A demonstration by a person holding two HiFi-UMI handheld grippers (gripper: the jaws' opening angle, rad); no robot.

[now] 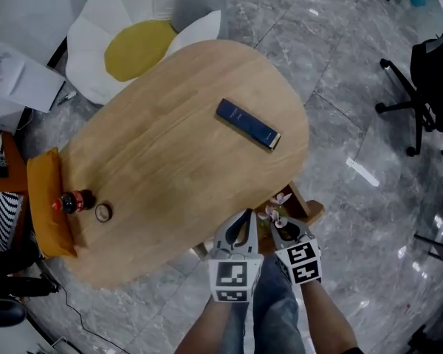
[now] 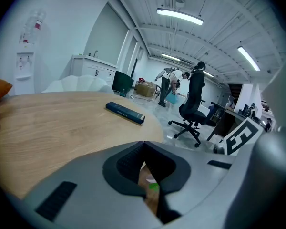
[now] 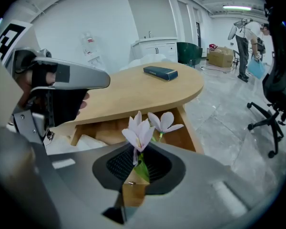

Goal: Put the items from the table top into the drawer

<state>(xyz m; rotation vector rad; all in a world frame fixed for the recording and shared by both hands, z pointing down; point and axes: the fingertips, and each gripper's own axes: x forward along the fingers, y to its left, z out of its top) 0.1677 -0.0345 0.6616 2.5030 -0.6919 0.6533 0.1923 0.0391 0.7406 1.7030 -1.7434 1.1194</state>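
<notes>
My right gripper (image 1: 277,224) is shut on a small artificial flower (image 3: 142,130) with pale pink petals, a green leaf and a wooden block base. It hangs over the open wooden drawer (image 1: 311,211) under the near right edge of the oval table (image 1: 170,161). Close beside it on the left, my left gripper (image 1: 241,217) has its jaws together and nothing in them. On the table top lie a long dark blue box (image 1: 247,122), a small dark bottle with a red cap (image 1: 74,201) and a small round item (image 1: 103,212). White material lies inside the drawer (image 3: 186,135).
An orange cushion (image 1: 44,212) rests at the table's left edge. A white and yellow flower-shaped seat (image 1: 144,43) stands beyond the table. A black office chair (image 1: 421,94) is on the grey marble floor at the right. A person stands far off near boxes (image 3: 245,37).
</notes>
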